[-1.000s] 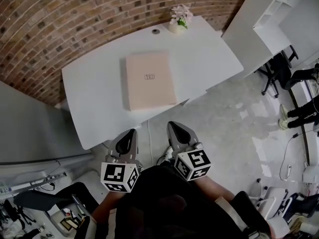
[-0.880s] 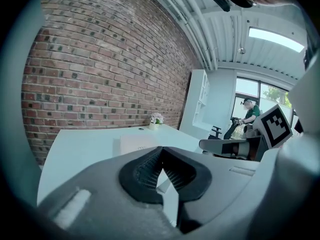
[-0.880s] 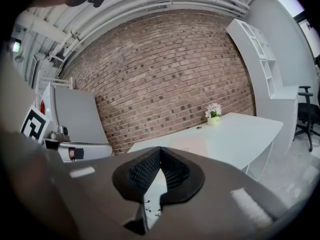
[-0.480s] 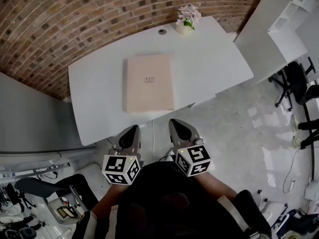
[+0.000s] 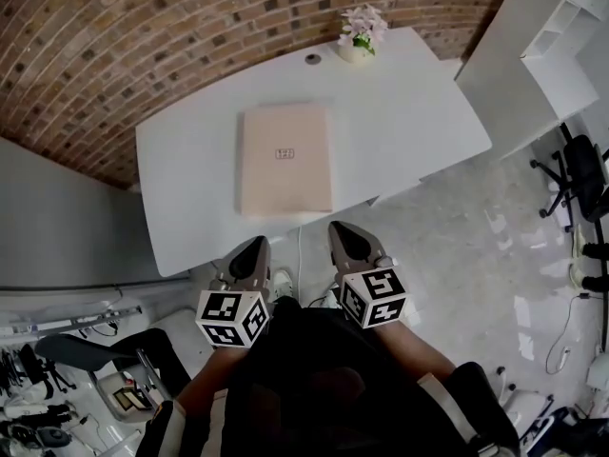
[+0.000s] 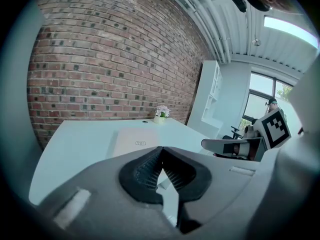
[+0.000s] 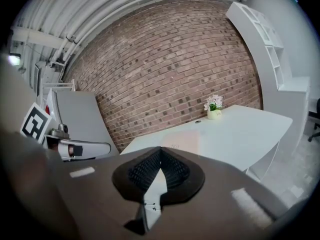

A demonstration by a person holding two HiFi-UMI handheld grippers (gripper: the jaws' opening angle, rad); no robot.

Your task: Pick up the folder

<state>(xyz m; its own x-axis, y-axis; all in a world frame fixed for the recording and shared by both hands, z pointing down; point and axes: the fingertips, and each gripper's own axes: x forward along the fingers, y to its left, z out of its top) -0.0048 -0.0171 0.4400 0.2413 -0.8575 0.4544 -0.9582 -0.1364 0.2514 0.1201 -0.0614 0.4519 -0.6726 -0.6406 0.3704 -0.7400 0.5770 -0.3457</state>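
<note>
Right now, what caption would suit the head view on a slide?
Left gripper and right gripper, both shut and empty, held short of the pink folder lying flat on the white table.

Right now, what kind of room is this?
Probably an office: a white desk with a pink folder and a little flower pot on it, white shelves beside the brick wall, and a black office chair.
</note>
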